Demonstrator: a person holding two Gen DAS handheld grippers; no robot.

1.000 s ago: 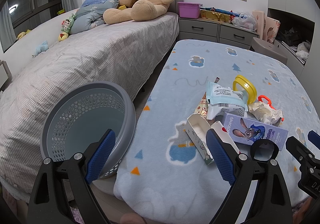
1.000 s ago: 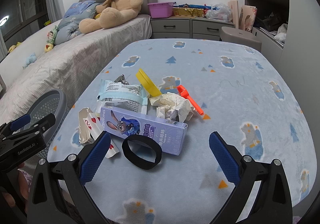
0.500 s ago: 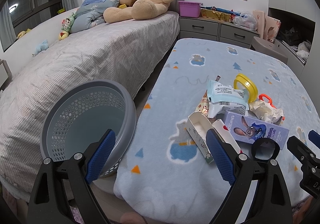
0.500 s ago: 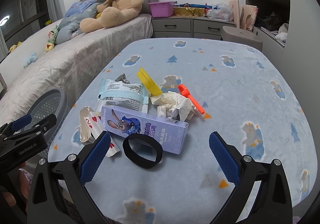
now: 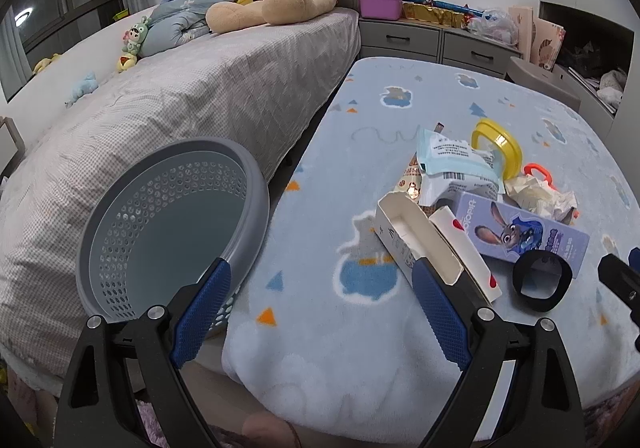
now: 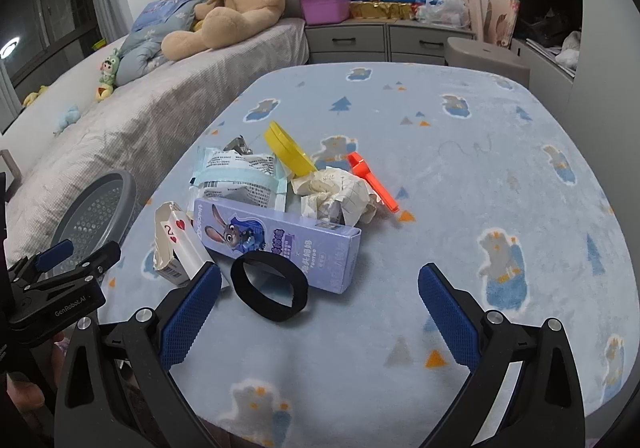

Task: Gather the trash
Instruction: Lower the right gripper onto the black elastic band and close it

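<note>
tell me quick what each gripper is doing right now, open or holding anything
Left gripper: open, holding nothing.
Right gripper: open, holding nothing.

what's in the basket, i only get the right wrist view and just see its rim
Observer: In the left wrist view the grey basket holds nothing; its bottom is bare.
Operator: is the card box shut
Observer: No, the card box lies with its open side up, and nothing shows inside.
Operator: anything hidden behind the blue pack
Observer: A brown wrapper pokes out from under the blue pack.
</note>
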